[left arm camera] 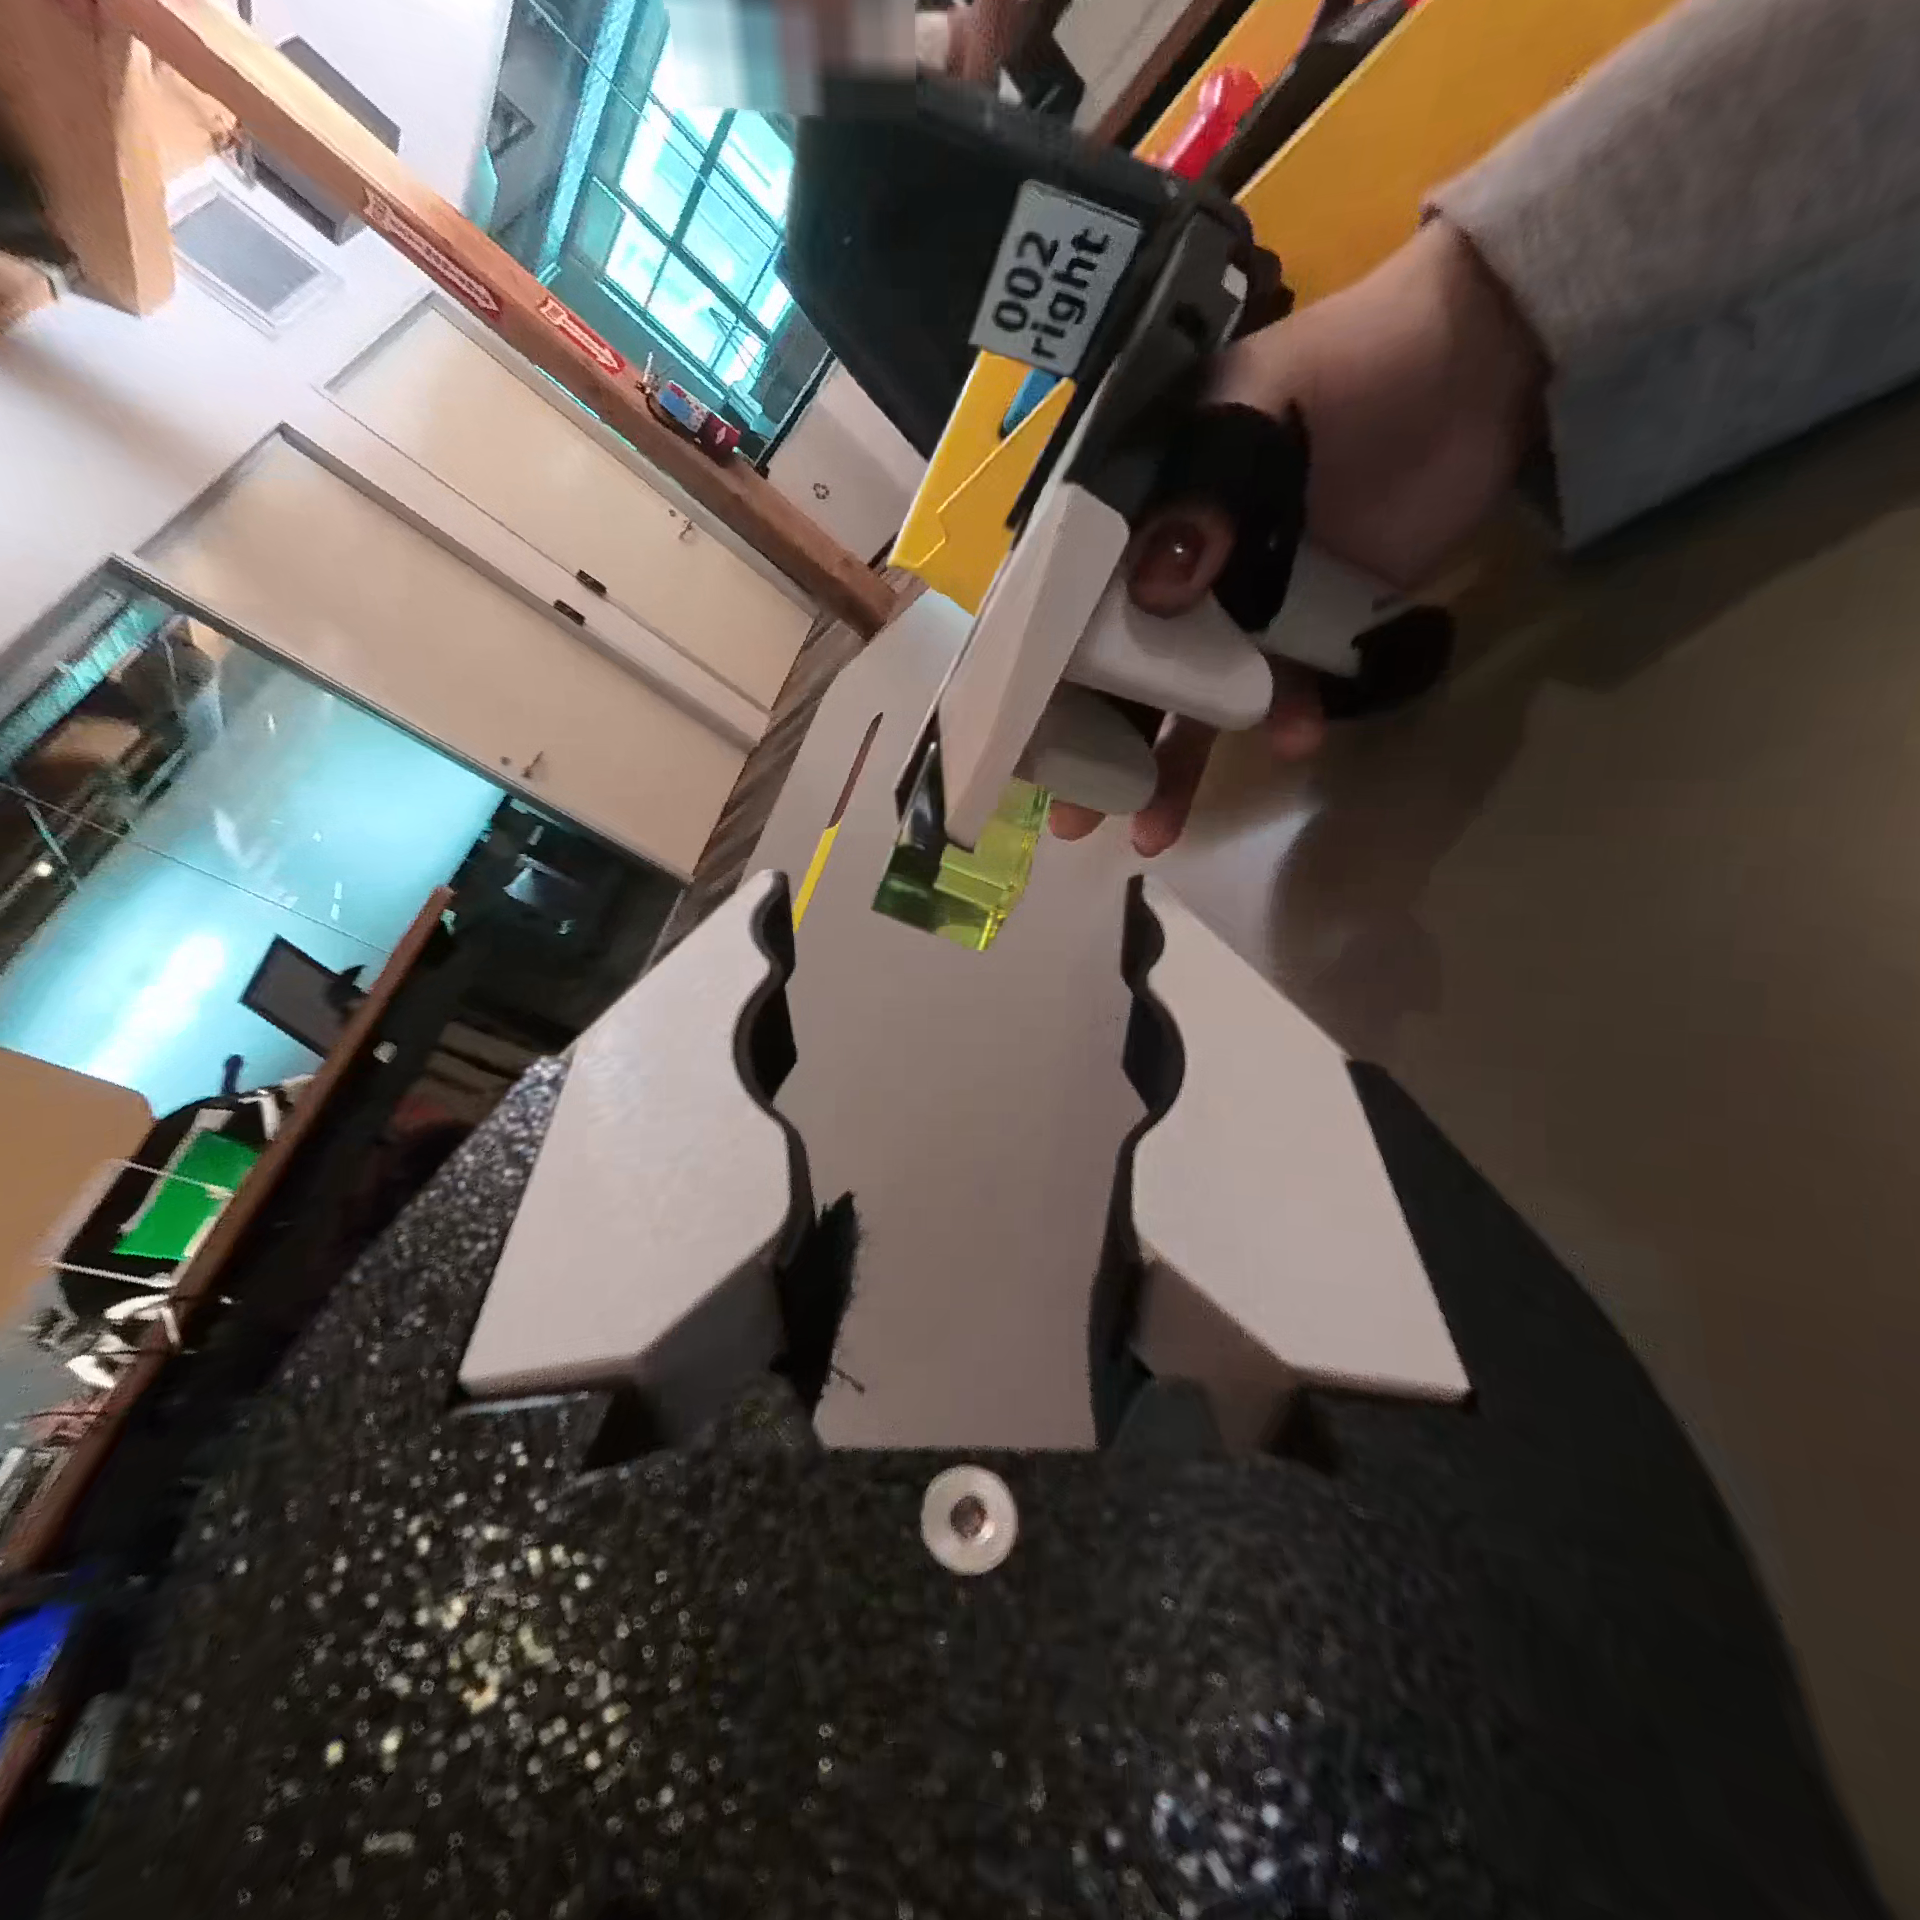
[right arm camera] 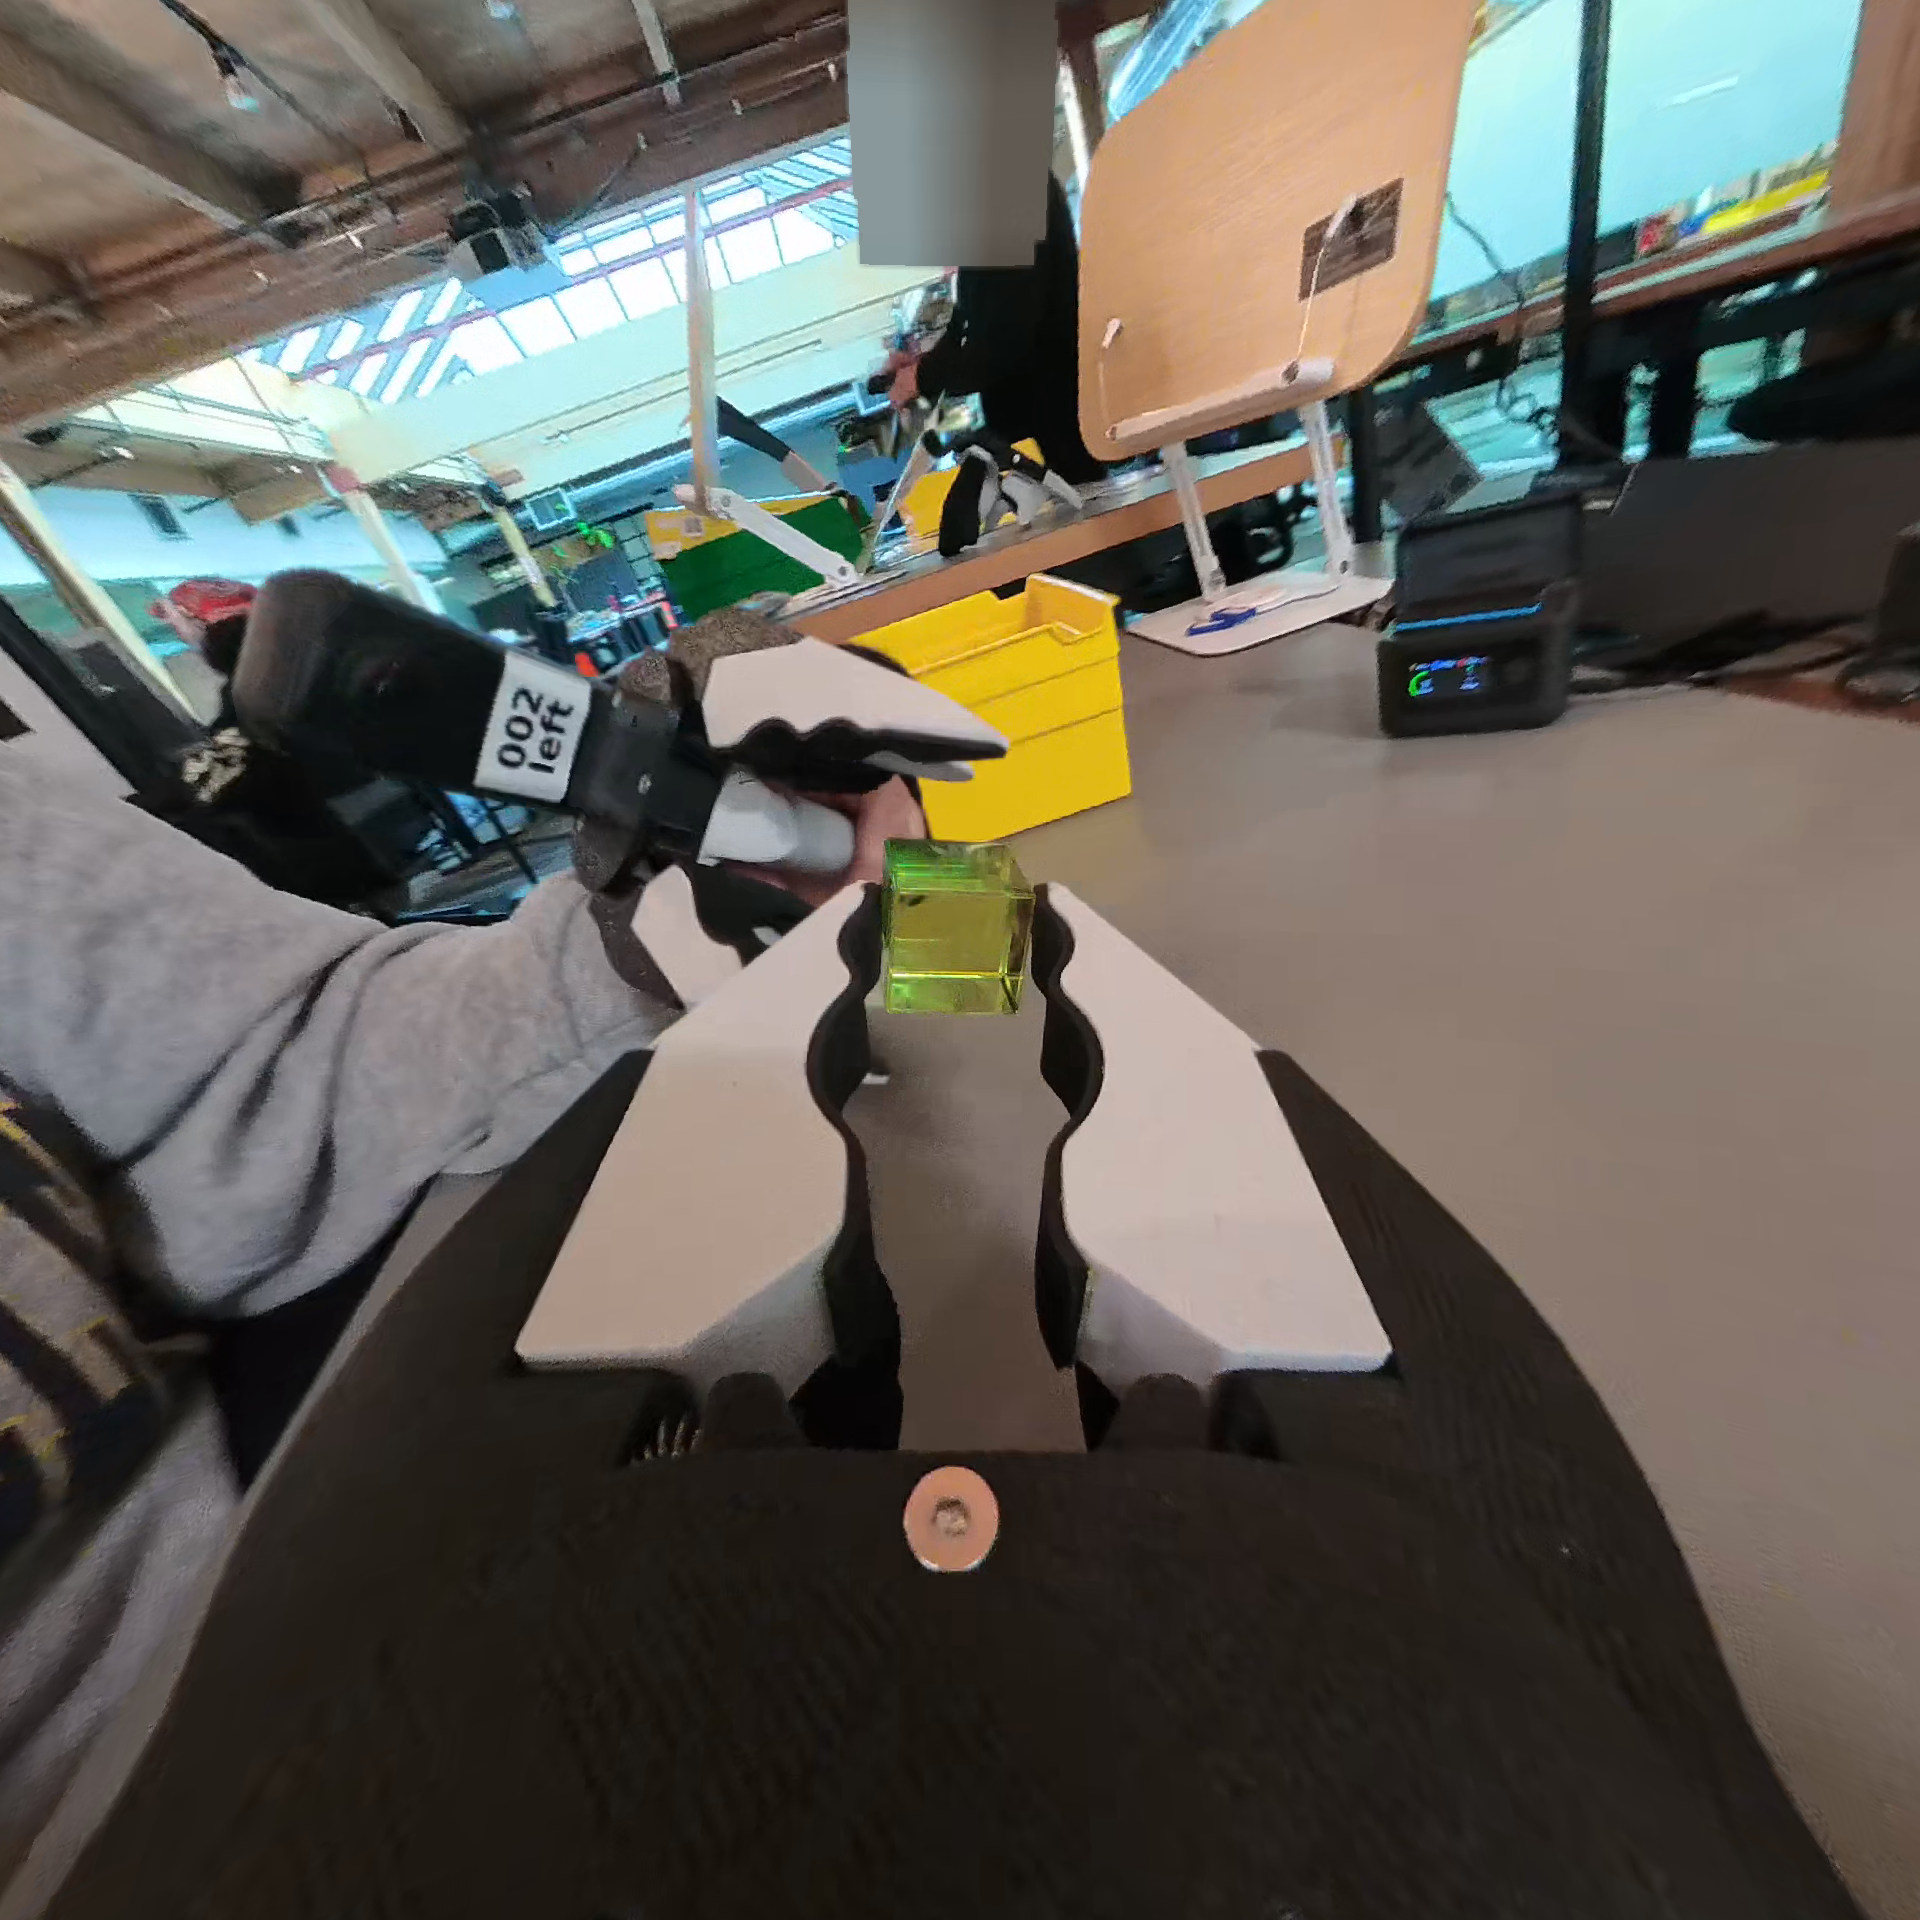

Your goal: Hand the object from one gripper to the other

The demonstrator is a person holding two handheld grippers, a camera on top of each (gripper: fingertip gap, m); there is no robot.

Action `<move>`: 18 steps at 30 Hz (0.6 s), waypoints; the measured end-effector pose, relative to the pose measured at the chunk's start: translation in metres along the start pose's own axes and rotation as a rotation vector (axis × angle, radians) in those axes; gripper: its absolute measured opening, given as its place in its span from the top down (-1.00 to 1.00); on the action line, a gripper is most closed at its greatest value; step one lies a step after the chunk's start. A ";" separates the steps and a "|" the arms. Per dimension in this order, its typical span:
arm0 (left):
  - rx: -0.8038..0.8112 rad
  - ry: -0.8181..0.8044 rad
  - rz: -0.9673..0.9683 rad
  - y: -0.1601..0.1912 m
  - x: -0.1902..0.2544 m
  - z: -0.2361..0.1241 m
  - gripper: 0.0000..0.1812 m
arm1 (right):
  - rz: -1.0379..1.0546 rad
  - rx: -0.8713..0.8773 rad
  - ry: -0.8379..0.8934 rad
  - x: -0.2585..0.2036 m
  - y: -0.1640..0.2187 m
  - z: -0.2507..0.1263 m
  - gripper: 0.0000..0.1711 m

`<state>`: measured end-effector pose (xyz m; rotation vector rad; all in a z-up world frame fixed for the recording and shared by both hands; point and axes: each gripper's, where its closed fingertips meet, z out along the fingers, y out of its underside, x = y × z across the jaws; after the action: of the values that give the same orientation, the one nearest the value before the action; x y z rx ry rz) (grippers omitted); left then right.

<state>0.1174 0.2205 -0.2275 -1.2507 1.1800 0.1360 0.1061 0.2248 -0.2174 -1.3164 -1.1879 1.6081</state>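
A clear green cube (right arm camera: 956, 930) is clamped between the fingertips of my right gripper (right arm camera: 956, 896), which holds it in the air above the grey table (right arm camera: 1455, 1039). In the left wrist view the right gripper (left arm camera: 940, 831) comes down from the upper right with the cube (left arm camera: 961, 899) at its tips. My left gripper (left arm camera: 956, 899) is open wide and empty; the cube hangs just beyond its fingertips, in line with the gap. In the right wrist view the left gripper (right arm camera: 977, 753) sits up and left of the cube, apart from it.
A yellow bin (right arm camera: 1023, 696) stands on the table behind the grippers. A black device with a small screen (right arm camera: 1470, 644) and a wooden board on a white stand (right arm camera: 1247, 239) are at the far right. Grey-sleeved arms (right arm camera: 260, 1018) hold both grippers.
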 end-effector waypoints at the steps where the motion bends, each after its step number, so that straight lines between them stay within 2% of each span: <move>1: -0.005 -0.003 0.023 0.000 0.001 0.000 0.37 | 0.015 -0.014 -0.015 -0.001 0.002 0.000 0.69; 5: 0.027 -0.038 0.110 -0.012 0.001 -0.002 0.52 | 0.043 -0.044 -0.068 -0.008 0.008 0.002 0.69; 8: -0.011 -0.016 0.126 -0.005 0.006 0.001 0.56 | 0.063 -0.039 -0.099 -0.012 0.008 0.002 0.69; 10: -0.021 -0.009 0.141 -0.003 0.008 0.001 0.71 | 0.073 -0.035 -0.102 -0.011 0.008 0.002 0.68; 12: -0.036 -0.024 0.138 -0.001 0.005 0.003 0.73 | 0.074 -0.023 -0.094 -0.010 0.007 0.002 0.69; 16: -0.180 -0.122 0.130 0.021 -0.009 0.009 0.73 | 0.008 0.032 0.074 0.012 0.000 0.004 0.66; 18: -0.303 -0.161 0.121 0.040 -0.015 0.012 0.72 | -0.045 0.048 0.242 0.029 -0.005 0.005 0.52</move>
<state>0.0916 0.2524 -0.2440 -1.4020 1.1223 0.5113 0.0952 0.2519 -0.2211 -1.3982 -1.0179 1.3920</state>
